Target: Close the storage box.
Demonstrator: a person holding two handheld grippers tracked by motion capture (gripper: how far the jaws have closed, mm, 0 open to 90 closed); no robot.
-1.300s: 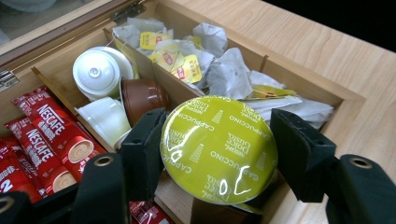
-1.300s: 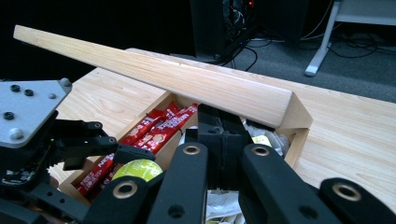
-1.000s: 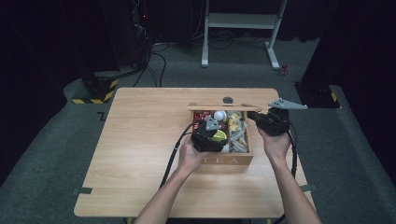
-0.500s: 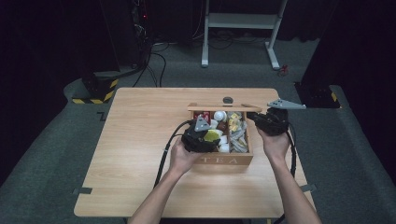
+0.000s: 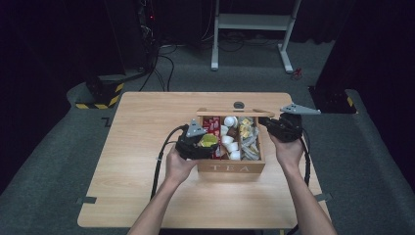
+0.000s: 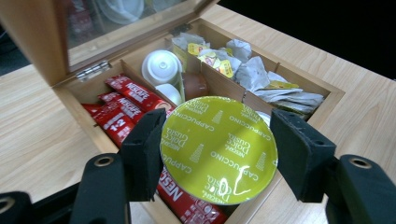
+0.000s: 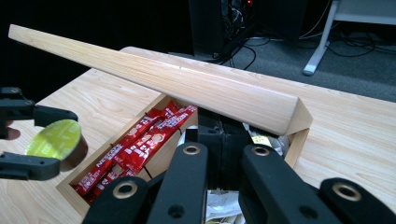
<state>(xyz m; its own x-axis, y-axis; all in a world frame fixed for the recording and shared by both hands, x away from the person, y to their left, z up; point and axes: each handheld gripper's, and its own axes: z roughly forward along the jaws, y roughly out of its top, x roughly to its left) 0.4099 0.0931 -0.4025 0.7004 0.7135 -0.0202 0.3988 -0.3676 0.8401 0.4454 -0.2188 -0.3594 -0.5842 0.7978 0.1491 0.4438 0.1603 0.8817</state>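
Tea box (image 5: 230, 167) open on the table (image 5: 142, 191), a capsule pinched above its left end.

The wooden tea box, the biggest thing in play, stands toward the table's right half with its hinged lid (image 7: 154, 77) raised and tilted back. The right gripper (image 5: 274, 128) sits at the box's right rim under the lid's edge, its jaws pressed together; whether they nip the lid or merely prop it is hard to tell from the right gripper view. The left gripper (image 6: 217, 149) hovers over the box's left compartment, its pads pinching a yellow-green cappuccino capsule (image 6: 218, 148) by the sides, foil top facing the camera. Below the capsule lie red coffee sticks (image 6: 123, 100), beside them white creamer cups (image 6: 161, 67), and at the far end crumpled tea sachets (image 6: 261, 77).
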